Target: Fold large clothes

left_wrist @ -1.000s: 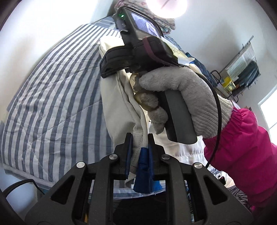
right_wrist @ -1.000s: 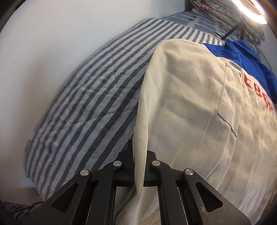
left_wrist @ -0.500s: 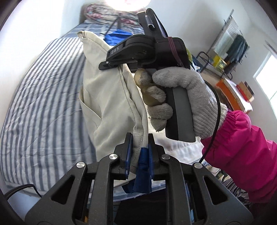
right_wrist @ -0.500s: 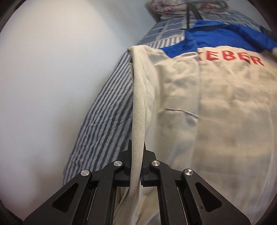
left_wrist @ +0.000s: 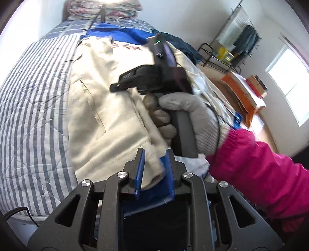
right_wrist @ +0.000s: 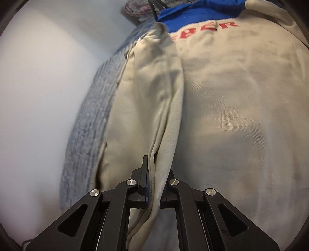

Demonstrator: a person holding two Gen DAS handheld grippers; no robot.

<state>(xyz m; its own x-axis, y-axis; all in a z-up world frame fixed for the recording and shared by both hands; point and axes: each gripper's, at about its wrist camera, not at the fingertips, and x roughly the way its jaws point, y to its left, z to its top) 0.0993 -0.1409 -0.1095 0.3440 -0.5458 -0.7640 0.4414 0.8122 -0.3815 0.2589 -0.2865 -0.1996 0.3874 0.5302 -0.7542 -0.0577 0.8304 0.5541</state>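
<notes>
A large beige jacket (left_wrist: 100, 108) with a blue top and red lettering lies on the striped bed, one side panel folded over its middle. My left gripper (left_wrist: 155, 164) has the jacket's bunched lower edge, beige and blue, between its blue pads. Its jaws are opening, and the cloth still fills the gap. My right gripper (right_wrist: 157, 173) is shut on the beige fold edge (right_wrist: 154, 115), which runs up from its fingers. In the left wrist view the right gripper (left_wrist: 115, 87) hovers over the jacket, held by a grey-gloved hand (left_wrist: 193, 108) with a pink sleeve (left_wrist: 260, 170).
A blue-and-white striped quilt (left_wrist: 29, 115) covers the bed, with pillows (left_wrist: 104, 7) at its head. A white wall (right_wrist: 38, 96) runs along the bed's left side. At the right stand a clothes rack (left_wrist: 241, 38), an orange-topped table (left_wrist: 241, 90) and a window (left_wrist: 289, 81).
Both grippers carried the beige side panel across over the jacket's middle, and both wrists rolled. The red lettering came into view. The left jaws stand wider than before.
</notes>
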